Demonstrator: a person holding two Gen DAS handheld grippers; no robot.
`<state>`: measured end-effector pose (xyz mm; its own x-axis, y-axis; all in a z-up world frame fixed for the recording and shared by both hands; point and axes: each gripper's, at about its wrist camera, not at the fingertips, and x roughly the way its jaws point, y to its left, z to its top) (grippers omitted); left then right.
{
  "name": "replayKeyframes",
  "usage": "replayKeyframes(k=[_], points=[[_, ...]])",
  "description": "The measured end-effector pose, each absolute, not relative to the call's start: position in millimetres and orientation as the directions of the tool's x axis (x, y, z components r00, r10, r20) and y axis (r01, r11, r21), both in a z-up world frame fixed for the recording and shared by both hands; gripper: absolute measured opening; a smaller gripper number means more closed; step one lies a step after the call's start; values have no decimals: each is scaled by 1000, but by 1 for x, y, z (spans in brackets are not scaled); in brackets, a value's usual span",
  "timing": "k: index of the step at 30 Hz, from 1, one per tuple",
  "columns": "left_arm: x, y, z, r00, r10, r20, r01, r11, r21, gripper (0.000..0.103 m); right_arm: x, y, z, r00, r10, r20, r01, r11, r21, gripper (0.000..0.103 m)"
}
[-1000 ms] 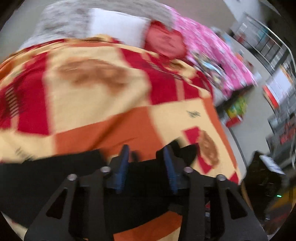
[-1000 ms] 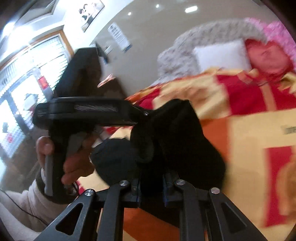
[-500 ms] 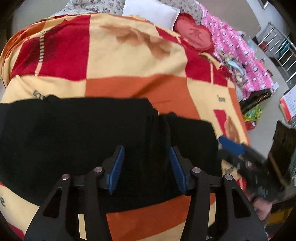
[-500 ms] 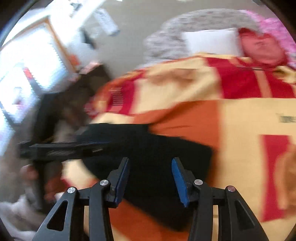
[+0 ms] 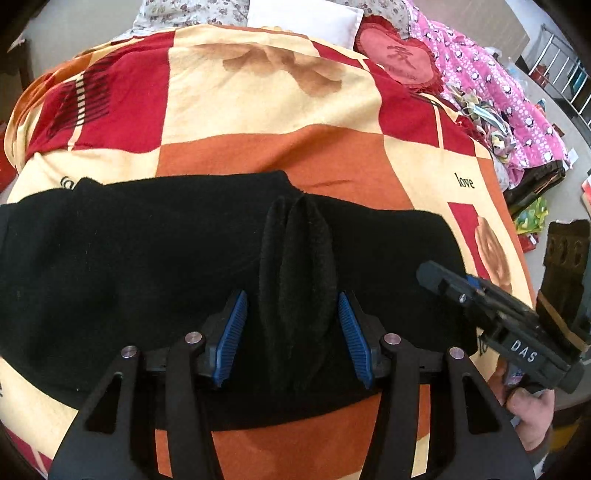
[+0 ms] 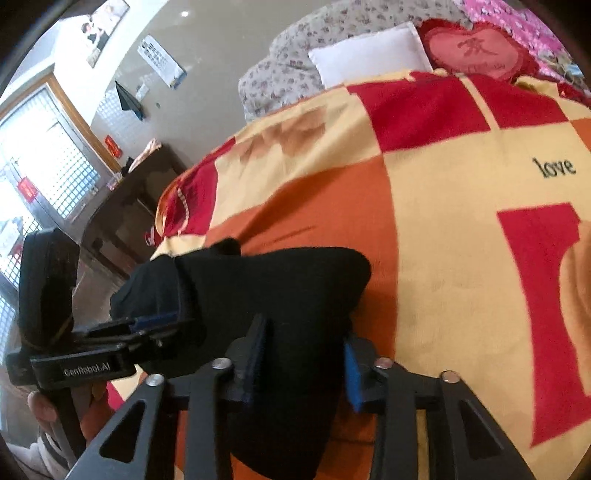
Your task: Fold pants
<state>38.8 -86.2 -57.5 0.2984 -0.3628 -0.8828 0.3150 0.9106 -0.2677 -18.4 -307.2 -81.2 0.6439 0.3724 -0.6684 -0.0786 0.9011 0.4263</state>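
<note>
The black pants (image 5: 129, 266) lie spread across the near part of the bed, on a checked blanket (image 5: 266, 107) of red, cream and orange squares. In the left wrist view they run from the far left edge toward the right, with a raised double ridge of cloth (image 5: 295, 266) standing up in the middle. The left tongs (image 5: 293, 328) are spread wide, their blue pads (image 5: 232, 328) on either side of that ridge and apart from it, pinching nothing. To the right, the right tongs (image 5: 443, 282) reach in over the pants' right end, held by a hand (image 5: 528, 410) at the frame's edge. Behind the blanket sit a white pillow (image 5: 306, 18), a red heart cushion (image 5: 399, 55) and a pink quilt (image 5: 498, 92).

In the right wrist view, the left tongs (image 6: 155, 325) show at the left beside a dark wooden cabinet (image 6: 129, 210). The right tongs (image 6: 306, 360) stand spread, a fold of the pants (image 6: 280, 291) bulging between the pads; whether the pads touch it cannot be told.
</note>
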Motion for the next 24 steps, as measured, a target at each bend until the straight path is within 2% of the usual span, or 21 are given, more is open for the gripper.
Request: replayKeyframes(k=[8, 11, 14, 18, 24], points=[[56, -102, -58, 307, -363, -880, 291, 916, -276, 48, 0, -286, -56, 664, 211, -717, -85, 974, 208, 26], [52, -106, -58, 336, -349, -875, 307, 919, -248, 48, 5, -291, -72, 628, 193, -754, -61, 978, 200, 26], [50, -102, -57, 335, -350, -875, 311, 918, -247, 48, 3, -310, -75, 636, 250, -730, -17, 951, 310, 28], [47, -89, -49, 343, -338, -876, 290, 925, -243, 48, -6, -309, -53, 673, 172, -720, -1, 973, 232, 32], [39, -67, -38, 374, -330, -867, 256, 935, -245, 48, -10, -282, -36, 676, 185, -713, -78, 980, 181, 32]])
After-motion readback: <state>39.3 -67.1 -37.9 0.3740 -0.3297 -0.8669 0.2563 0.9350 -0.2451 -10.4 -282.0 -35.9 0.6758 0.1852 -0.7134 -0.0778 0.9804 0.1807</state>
